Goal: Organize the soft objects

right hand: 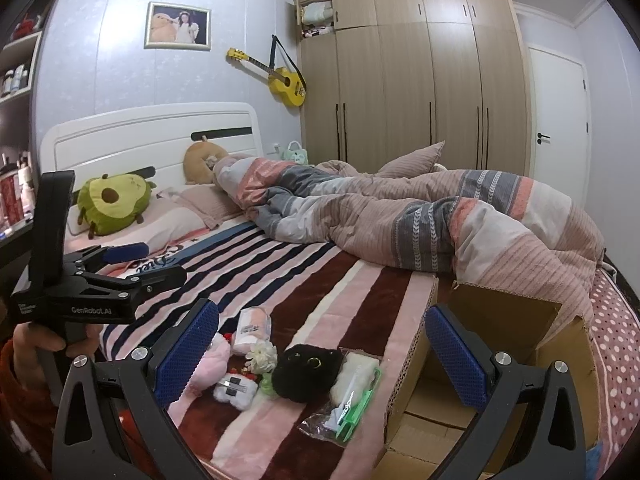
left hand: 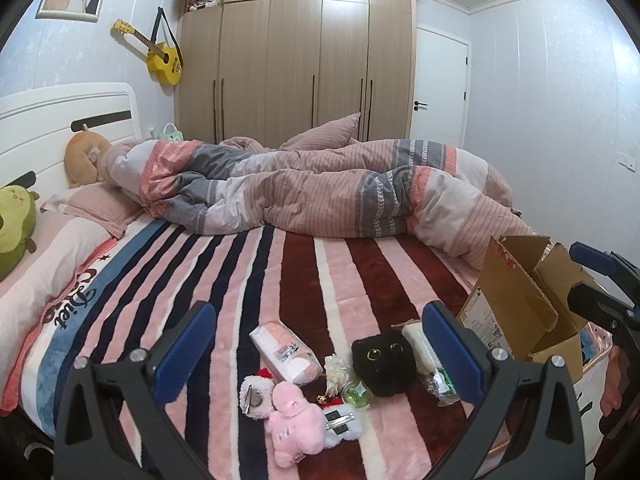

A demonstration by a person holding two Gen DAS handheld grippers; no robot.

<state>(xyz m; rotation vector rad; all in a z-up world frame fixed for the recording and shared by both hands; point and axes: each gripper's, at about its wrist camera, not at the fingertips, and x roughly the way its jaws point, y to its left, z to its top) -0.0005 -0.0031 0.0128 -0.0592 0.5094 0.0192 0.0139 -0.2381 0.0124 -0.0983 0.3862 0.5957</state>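
Note:
Several small soft things lie near the bed's front edge: a black plush cat (left hand: 383, 362) (right hand: 306, 369), a pink plush (left hand: 295, 419) (right hand: 210, 364), a white and pink wrapped roll (left hand: 286, 352) (right hand: 253, 330), a small white fluffy toy (left hand: 255, 395), a white flower (left hand: 335, 372) (right hand: 262, 356) and a bagged white furry item (right hand: 352, 384). An open cardboard box (left hand: 524, 300) (right hand: 500, 360) stands at the right. My left gripper (left hand: 318, 354) is open above the pile. My right gripper (right hand: 322, 364) is open, between pile and box. Both are empty.
A striped plush blanket (left hand: 240, 280) covers the bed. A rumpled duvet (left hand: 320, 188) lies across the far side. An avocado plush (right hand: 114, 204) and a tan cushion (right hand: 200, 162) rest by the white headboard (right hand: 152, 136). A wardrobe (left hand: 296, 60) and door stand behind.

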